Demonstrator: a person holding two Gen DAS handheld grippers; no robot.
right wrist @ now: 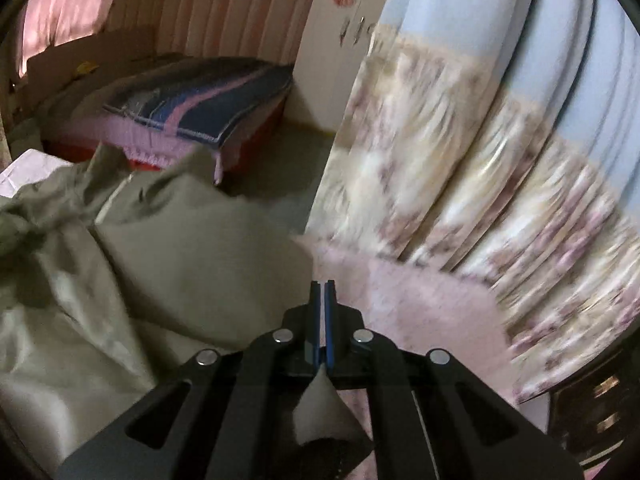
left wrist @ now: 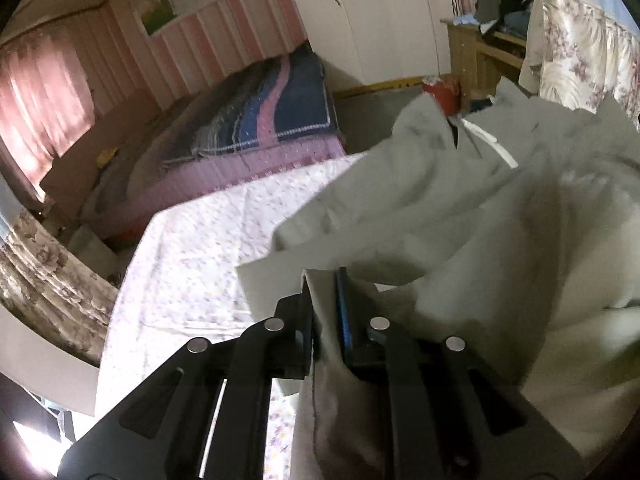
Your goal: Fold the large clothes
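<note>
Left wrist view: your left gripper points down at a slant over the bed, its jaws narrow and clamped on a fold of the pale grey-green garment. The cloth runs between the fingers and hangs below them. The rest of the garment bunches up to the right and ahead, a white drawstring showing near its far edge. To the left of the gripper lies bare floral bed sheet, flat and open as far as its left edge. Beyond, a second bed carries a folded striped blanket; a white wardrobe stands behind it.

Right wrist view: your right gripper also tilts down, jaws nearly together, pinching a small corner of the same garment; the tip of the cloth pokes out behind the pads. The bulk of the garment lies left of the gripper, rumpled. Straight ahead and right is pink sheet, bare up to the floral curtain that hangs close along the right side. The picture is blurred there.
</note>
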